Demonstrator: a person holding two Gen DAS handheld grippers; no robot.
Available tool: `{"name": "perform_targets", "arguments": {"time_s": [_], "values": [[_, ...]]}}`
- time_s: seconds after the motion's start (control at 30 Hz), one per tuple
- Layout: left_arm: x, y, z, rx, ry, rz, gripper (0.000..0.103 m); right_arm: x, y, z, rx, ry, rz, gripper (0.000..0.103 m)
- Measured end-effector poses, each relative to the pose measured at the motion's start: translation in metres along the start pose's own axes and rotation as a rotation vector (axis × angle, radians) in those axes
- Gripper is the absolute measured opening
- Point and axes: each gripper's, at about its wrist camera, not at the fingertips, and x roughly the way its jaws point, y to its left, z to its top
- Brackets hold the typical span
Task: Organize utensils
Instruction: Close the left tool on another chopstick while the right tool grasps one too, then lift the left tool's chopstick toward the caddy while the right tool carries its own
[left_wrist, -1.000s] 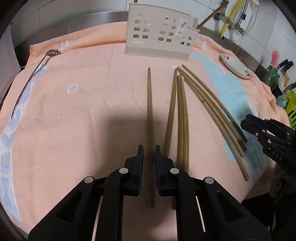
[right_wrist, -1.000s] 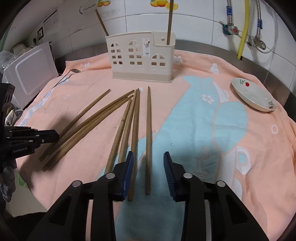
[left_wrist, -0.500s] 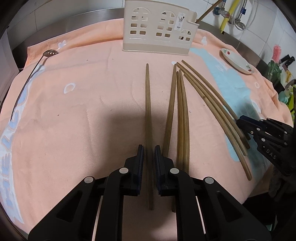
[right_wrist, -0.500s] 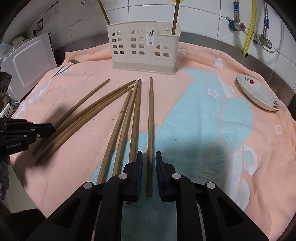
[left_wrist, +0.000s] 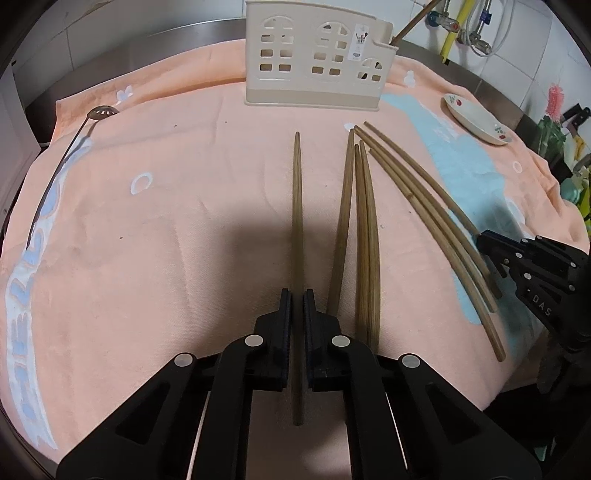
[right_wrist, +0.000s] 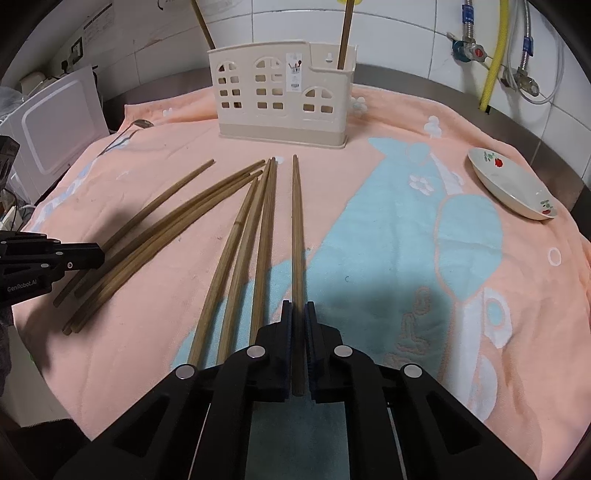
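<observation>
Chopsticks on towel, one apiece pinched between left fingers and right fingers.

Peach towel w/ light-blue cartoon print is covering the steel counter. Small white dish w/ red flower pattern is sitting on the towel's right side, tilted, well apart from everything else. White appliance is standing at far left, off the towel. Yellow hose & braided metal hoses are running down the white tiled wall. Pink brush is poking up at the right edge, in left wrist view.
</observation>
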Motion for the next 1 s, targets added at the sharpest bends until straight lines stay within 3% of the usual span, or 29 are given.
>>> {"name": "perform_targets", "arguments": {"time_s": [0.6, 1.0], "values": [[-0.063, 0.000, 0.024, -0.004, -0.190, -0.046, 0.005, -0.063, 0.008, 0.048, -0.024, -0.206, 0.003, 0.006], [-0.079, 0.003, 0.056, -0.002, -0.250, -0.067, 0.005, -0.074, 0.011, 0.096, -0.060, -0.256, 0.017, 0.006]]}}
